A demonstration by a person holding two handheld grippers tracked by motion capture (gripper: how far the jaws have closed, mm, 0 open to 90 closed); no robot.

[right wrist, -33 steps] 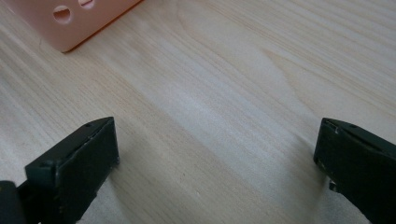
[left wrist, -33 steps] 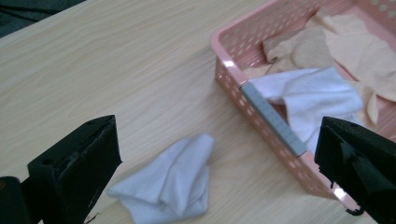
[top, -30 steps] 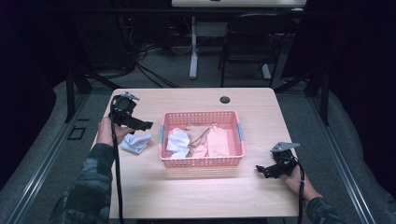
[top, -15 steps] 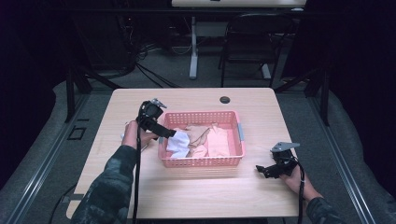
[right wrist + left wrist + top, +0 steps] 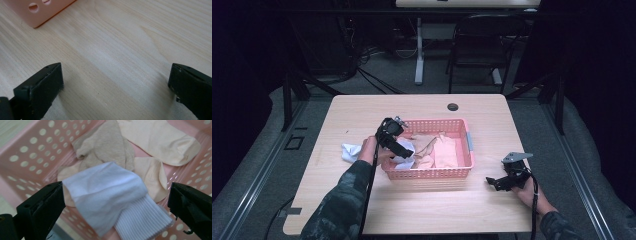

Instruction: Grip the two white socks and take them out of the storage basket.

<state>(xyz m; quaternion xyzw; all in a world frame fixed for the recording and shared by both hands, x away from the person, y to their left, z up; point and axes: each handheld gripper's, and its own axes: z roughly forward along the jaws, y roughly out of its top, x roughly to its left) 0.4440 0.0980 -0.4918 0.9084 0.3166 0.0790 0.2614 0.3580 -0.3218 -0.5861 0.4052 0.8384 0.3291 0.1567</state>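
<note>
Item: white sock (image 5: 110, 197), lying in the near-left corner of the pink basket (image 5: 464, 129), about 8 o'clock from the basket's centre, on top of beige socks (image 5: 105, 147). Ribbed cuff toward the camera in the left gripper view, the body folded over it.

Left gripper (image 5: 399, 148): over the basket's left end, jaws spread wide to either side of the white sock, nothing pinched between them. A second ago this gripper was at the table's left side, near 9 o'clock from the basket, beside a white piece on the wood; half a second ago it was crossing the basket's rim; now it stands inside it.

Second white sock (image 5: 351, 151): on the table (image 5: 362, 110), just beside the basket at 9 o'clock, partly behind the left hand (image 5: 369, 150).

Right gripper (image 5: 501, 183): low over bare wood at about 4 o'clock from the basket, jaws spread, empty, in the same spot as a second ago.

Reading: the arm's shift from the table into the basket, with open jaws bracketing the white sock, suggests either a sock just released there or a pick about to begin; the pictures do not settle which

Remaining: one white sock outside the basket
</note>
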